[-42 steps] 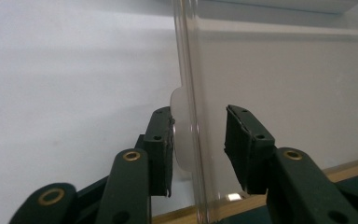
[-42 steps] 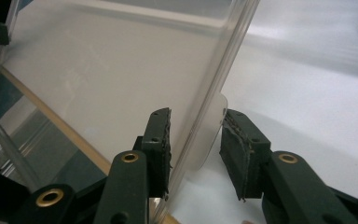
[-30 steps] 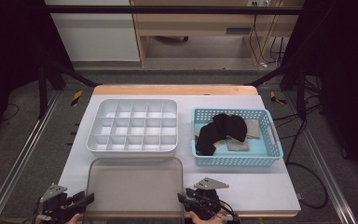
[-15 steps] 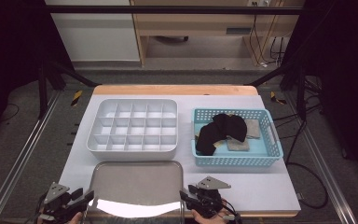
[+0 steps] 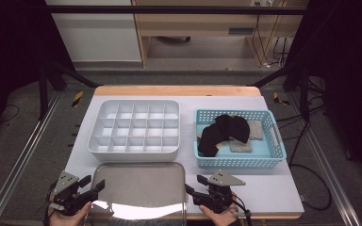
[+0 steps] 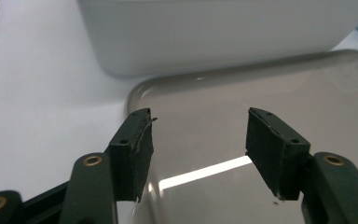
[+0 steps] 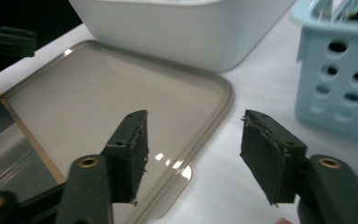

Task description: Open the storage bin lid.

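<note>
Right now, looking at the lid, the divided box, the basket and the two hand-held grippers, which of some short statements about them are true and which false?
1. The clear lid lies flat on the table, in front of the divided box. True.
2. The left hand-held gripper is clamped on the lid. False: its jaws stand open.
3. The blue basket holds dark cloth. True.
4. The divided box is full of cloth. False: its compartments are empty.
5. The right hand-held gripper is open. True.
</note>
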{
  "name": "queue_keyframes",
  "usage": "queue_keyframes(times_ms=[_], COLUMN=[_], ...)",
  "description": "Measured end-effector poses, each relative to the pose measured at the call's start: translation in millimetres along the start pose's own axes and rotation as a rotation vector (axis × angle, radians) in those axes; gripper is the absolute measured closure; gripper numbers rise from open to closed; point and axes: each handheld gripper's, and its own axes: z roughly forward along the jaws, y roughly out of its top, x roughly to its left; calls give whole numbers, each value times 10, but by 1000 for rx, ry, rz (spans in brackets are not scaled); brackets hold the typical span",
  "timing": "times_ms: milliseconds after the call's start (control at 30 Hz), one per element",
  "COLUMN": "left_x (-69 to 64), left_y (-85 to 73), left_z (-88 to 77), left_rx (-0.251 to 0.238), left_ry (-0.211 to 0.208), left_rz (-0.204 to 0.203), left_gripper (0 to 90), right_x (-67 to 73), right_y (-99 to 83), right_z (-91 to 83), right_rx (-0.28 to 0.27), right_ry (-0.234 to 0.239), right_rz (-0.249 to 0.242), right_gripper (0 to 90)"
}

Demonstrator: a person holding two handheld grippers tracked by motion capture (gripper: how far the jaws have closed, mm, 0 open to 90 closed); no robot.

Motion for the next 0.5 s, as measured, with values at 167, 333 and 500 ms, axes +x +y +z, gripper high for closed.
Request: queue_keyframes(times_ms=[167, 333, 500], left_x=[-92, -165, -149], left_y=[126, 136, 76], left_z=[99, 113, 93], left_rx=[-37, -84, -86], left_ry=[-31, -52, -68], left_rz=[-18, 2, -1], left_gripper=[395, 394, 391], right_x=[-71, -178, -310], right_y=[89, 190, 330], right_z=[-73, -183, -305], right_rx=[-35, -77, -117], right_ry=[-12, -27, -51], right_rz=[-26, -27, -21], right_gripper=[370, 326, 310])
